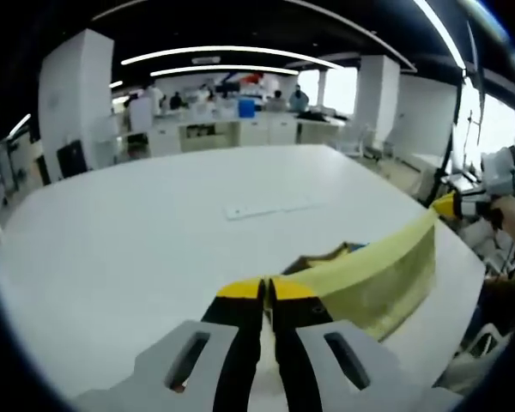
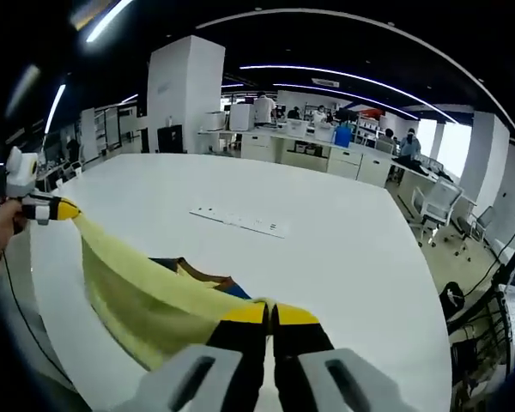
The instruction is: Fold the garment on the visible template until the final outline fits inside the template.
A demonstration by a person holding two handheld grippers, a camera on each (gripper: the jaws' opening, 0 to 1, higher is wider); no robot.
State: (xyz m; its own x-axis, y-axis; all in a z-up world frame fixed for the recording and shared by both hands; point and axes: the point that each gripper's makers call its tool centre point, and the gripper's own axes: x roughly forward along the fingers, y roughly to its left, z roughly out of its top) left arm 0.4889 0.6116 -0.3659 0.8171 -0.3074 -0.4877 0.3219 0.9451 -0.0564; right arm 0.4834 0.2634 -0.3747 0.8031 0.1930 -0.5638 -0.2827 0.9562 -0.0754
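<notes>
Left gripper view: left gripper (image 1: 268,290) and right gripper (image 1: 453,204) jaws each clamp the stretched yellow garment (image 1: 373,270).

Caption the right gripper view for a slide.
Both grippers hold a yellow garment stretched above the white table.

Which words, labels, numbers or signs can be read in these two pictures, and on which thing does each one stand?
No text can be read in either view.
Garment: yellow cloth with a darker patch of brown and blue; no letters can be made out on it.
White strip on the table: small dark marks, too small to read.
Blue bin on the far counter: no readable label.
</notes>
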